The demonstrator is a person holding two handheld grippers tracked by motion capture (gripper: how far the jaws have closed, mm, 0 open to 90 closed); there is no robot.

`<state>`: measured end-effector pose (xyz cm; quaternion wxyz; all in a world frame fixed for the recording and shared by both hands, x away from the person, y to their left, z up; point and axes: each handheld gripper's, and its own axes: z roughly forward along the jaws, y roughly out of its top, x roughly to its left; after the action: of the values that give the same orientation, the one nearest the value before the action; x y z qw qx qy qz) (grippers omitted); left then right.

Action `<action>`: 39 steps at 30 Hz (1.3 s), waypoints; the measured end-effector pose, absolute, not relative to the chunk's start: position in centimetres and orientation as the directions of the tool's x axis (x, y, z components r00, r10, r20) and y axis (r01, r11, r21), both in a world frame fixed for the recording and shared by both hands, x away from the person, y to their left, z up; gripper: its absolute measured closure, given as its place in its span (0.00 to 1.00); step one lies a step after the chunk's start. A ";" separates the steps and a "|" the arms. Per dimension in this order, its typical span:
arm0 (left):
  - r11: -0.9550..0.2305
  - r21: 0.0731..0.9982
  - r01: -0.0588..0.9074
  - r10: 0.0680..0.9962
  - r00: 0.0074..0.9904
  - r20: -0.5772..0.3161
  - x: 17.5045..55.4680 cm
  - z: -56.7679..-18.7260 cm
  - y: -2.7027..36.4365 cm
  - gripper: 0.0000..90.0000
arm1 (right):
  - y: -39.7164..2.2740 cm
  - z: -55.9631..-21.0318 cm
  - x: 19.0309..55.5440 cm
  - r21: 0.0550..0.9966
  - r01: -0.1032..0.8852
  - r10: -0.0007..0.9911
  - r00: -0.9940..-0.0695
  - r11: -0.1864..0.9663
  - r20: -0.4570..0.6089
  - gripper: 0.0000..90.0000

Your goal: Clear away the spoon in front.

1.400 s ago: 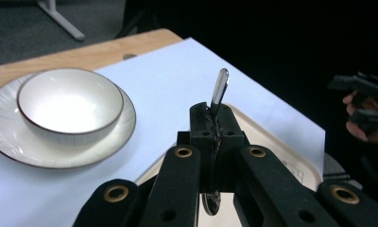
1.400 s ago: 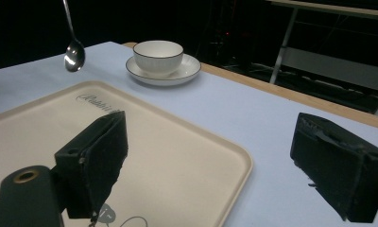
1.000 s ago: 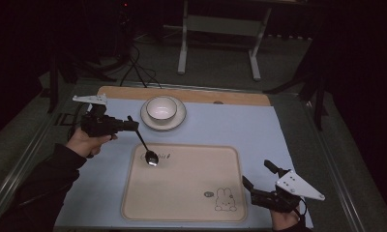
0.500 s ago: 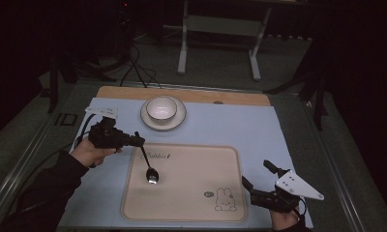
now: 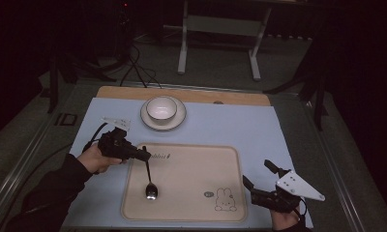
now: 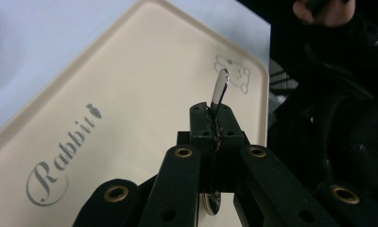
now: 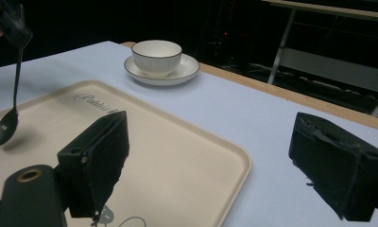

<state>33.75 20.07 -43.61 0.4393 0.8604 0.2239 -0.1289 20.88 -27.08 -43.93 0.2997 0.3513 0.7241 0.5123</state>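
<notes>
My left gripper [image 5: 142, 155] is shut on the handle of a metal spoon [image 5: 148, 175]. The spoon hangs bowl-down over the left part of the beige rabbit tray [image 5: 191, 193]. In the left gripper view the jaws [image 6: 214, 125] pinch the spoon [image 6: 220, 87] with its handle end sticking out beyond them. In the right gripper view the spoon [image 7: 10, 118] has its bowl low over the tray [image 7: 177, 156]; whether it touches I cannot tell. My right gripper [image 5: 258, 173] rests open at the tray's near right corner, jaws [image 7: 208, 161] wide apart with nothing between them.
A white bowl [image 5: 161, 108] sits on a saucer [image 5: 165, 124] at the back of the pale blue mat [image 5: 230, 125], beyond the tray. The wooden table edge [image 5: 182, 93] runs behind it. Cables and a metal stand [image 5: 218, 29] are on the floor farther back.
My left gripper has moved nearer and lower with the spoon, whose bowl has travelled toward me along the tray's left part. The right gripper has stayed in place.
</notes>
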 end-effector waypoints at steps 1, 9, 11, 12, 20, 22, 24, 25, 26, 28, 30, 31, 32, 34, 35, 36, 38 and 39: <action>-0.516 0.697 0.499 0.276 0.867 -0.416 33.7 -43.7 20.0 0.99 | -27.1 -43.9 20.9 0.953 0.198 0.816 -0.573 0.229 -0.077 0.14; -0.537 0.667 0.517 0.263 0.854 -0.449 34.1 -44.7 19.6 0.99 | -27.1 -43.9 20.8 0.954 0.195 0.817 -0.571 0.229 -0.080 0.13; -0.531 0.667 0.523 0.264 0.850 -0.457 34.3 -45.0 19.7 0.99 | -27.1 -43.9 20.8 0.953 0.195 0.817 -0.570 0.230 -0.081 0.13; -0.526 0.665 0.530 0.268 0.845 -0.462 34.4 -45.1 19.7 0.99 | -27.1 -43.9 20.9 0.953 0.196 0.817 -0.571 0.230 -0.079 0.13; -0.461 0.716 0.525 0.323 0.850 -0.416 34.9 -46.1 19.8 0.94 | -27.1 -44.0 20.9 0.952 0.199 0.818 -0.569 0.232 -0.080 0.13; -0.438 0.723 0.535 0.333 0.843 -0.422 35.1 -46.6 19.9 0.94 | -27.1 -44.0 20.9 0.952 0.200 0.819 -0.568 0.232 -0.080 0.13; -0.429 0.720 0.546 0.340 0.836 -0.431 35.3 -47.1 20.0 0.93 | -27.1 -44.0 20.9 0.952 0.200 0.818 -0.569 0.232 -0.080 0.13; -0.420 0.731 0.538 0.356 0.838 -0.413 35.3 -47.4 19.9 0.92 | -27.1 -44.0 20.9 0.952 0.201 0.819 -0.569 0.230 -0.077 0.13; -0.414 0.729 0.546 0.362 0.833 -0.418 35.3 -47.5 19.9 0.90 | -27.1 -44.0 20.9 0.951 0.204 0.818 -0.571 0.231 -0.076 0.13; -0.412 0.729 0.547 0.361 0.832 -0.420 35.4 -47.6 19.9 0.90 | -27.1 -44.0 20.9 0.951 0.204 0.817 -0.572 0.233 -0.077 0.13; -0.390 0.735 0.555 0.374 0.825 -0.424 35.5 -48.0 19.8 0.90 | -27.0 -44.0 20.9 0.950 0.205 0.815 -0.574 0.234 -0.076 0.13; -0.384 0.739 0.553 0.384 0.824 -0.417 35.6 -48.2 19.7 0.90 | -27.0 -44.0 21.0 0.950 0.205 0.814 -0.576 0.237 -0.078 0.13; -0.374 0.736 0.564 0.396 0.815 -0.423 35.7 -48.5 19.7 0.88 | -27.0 -44.0 21.0 0.950 0.205 0.813 -0.577 0.238 -0.079 0.13; -0.364 0.739 0.567 0.409 0.810 -0.420 35.8 -48.8 19.7 0.88 | -27.0 -44.0 21.0 0.949 0.205 0.812 -0.578 0.239 -0.080 0.13; -0.351 0.738 0.576 0.413 0.803 -0.430 36.0 -49.0 19.7 0.88 | -27.0 -44.0 21.0 0.949 0.205 0.812 -0.578 0.239 -0.080 0.13; -0.351 0.738 0.576 0.413 0.803 -0.430 36.0 -49.0 19.7 0.88 | -27.0 -44.0 21.0 0.949 0.205 0.813 -0.577 0.239 -0.081 0.13; -0.322 0.732 0.600 0.429 0.782 -0.452 36.3 -49.7 19.8 0.85 | -27.0 -44.0 21.0 0.949 0.206 0.812 -0.578 0.239 -0.079 0.13; -0.322 0.732 0.600 0.429 0.782 -0.452 36.3 -49.7 19.8 0.85 | -27.0 -44.0 21.0 0.949 0.207 0.812 -0.578 0.239 -0.079 0.13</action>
<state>36.30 19.76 -49.74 0.4876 0.8082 0.3185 -0.0877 20.97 -27.01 -44.04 0.2981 0.3497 0.7285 0.5081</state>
